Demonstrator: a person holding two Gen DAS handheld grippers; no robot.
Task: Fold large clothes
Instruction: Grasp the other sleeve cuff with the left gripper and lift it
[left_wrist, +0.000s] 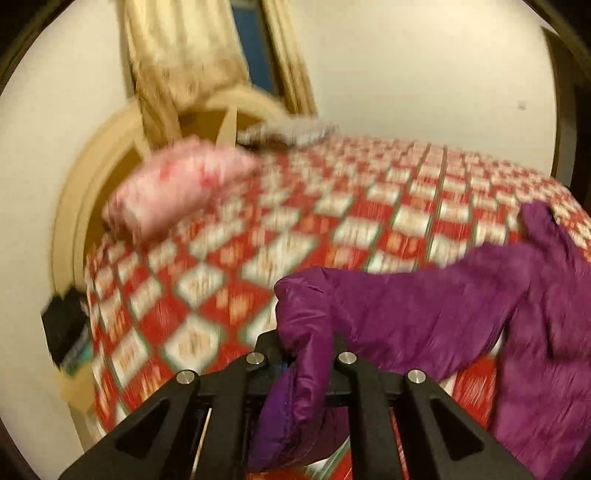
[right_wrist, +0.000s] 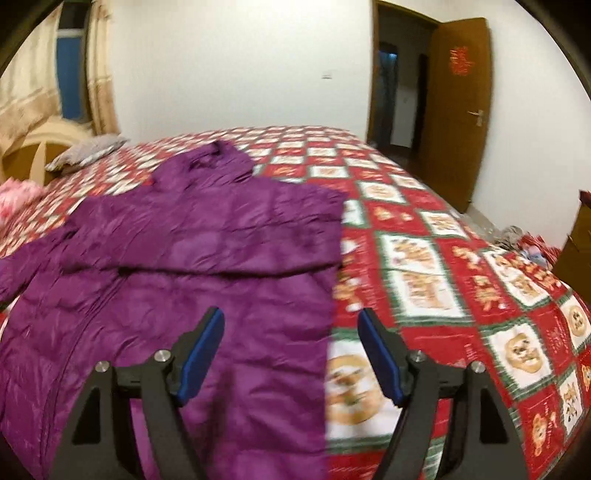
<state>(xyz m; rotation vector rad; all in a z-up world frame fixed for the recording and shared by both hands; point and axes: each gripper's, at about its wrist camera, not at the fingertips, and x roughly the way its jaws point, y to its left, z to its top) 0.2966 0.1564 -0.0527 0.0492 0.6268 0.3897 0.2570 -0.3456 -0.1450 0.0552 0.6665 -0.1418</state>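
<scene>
A purple padded jacket (right_wrist: 192, 258) lies spread on the bed (right_wrist: 424, 280), collar toward the far side, one sleeve folded across its body. My left gripper (left_wrist: 306, 350) is shut on the jacket's other sleeve end (left_wrist: 303, 317) and holds it lifted above the red checked bedspread; the sleeve stretches right to the jacket body (left_wrist: 535, 332). My right gripper (right_wrist: 291, 350) is open and empty, hovering above the jacket's right edge, its blue pads (right_wrist: 203, 350) wide apart.
A pink pillow (left_wrist: 173, 192) and a grey pillow (right_wrist: 88, 151) lie near the cream headboard (left_wrist: 92, 173). Curtains (left_wrist: 177, 55) hang behind. A brown door (right_wrist: 458, 107) stands open at the far right. Clutter (right_wrist: 517, 236) lies past the bed's right edge.
</scene>
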